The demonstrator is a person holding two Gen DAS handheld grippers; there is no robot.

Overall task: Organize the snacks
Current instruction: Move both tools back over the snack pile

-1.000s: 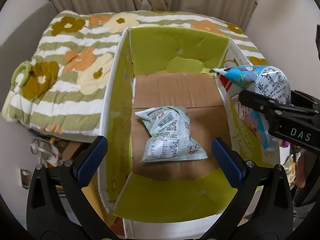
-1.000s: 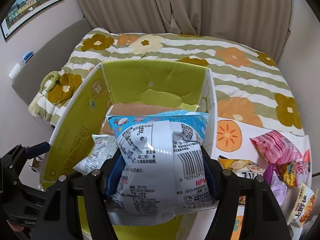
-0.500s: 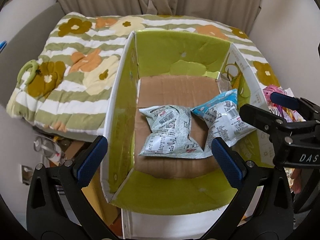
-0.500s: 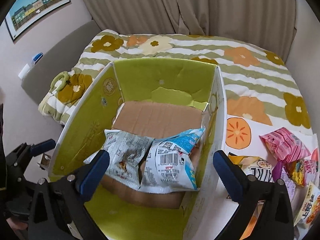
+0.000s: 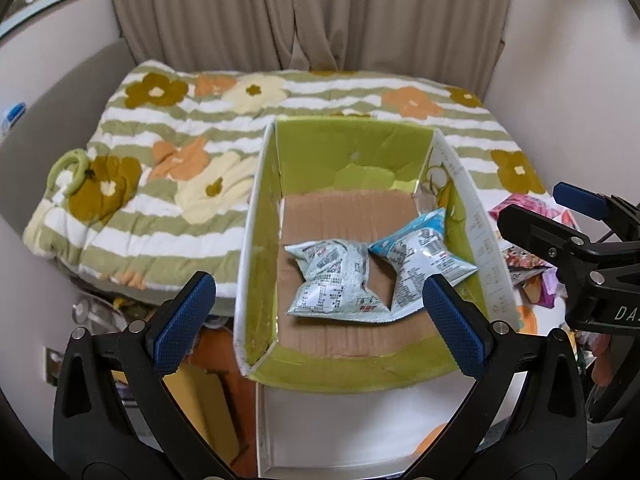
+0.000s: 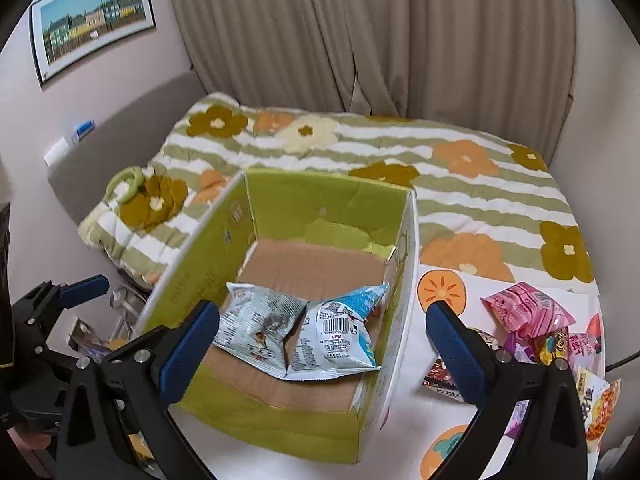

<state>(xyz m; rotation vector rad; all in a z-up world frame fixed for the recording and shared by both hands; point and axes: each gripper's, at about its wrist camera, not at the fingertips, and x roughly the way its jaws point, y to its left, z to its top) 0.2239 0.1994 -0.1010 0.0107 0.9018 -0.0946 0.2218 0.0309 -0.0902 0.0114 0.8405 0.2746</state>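
An open green cardboard box stands on the bed's near edge. Two snack bags lie side by side on its floor: a grey-white bag and a blue-white bag. My left gripper is open and empty, above the box's near edge. My right gripper is open and empty, above the box's near right corner; it also shows in the left wrist view, right of the box. More snack bags, a pink one among them, lie on the bed right of the box.
A green-striped floral quilt covers the bed behind and left of the box. Curtains hang behind. Clutter sits on the floor left of the box. A framed picture hangs on the left wall.
My right gripper let go of the blue-white bag, which now lies in the box beside the grey-white one. Both grippers have drawn back and up from the box.
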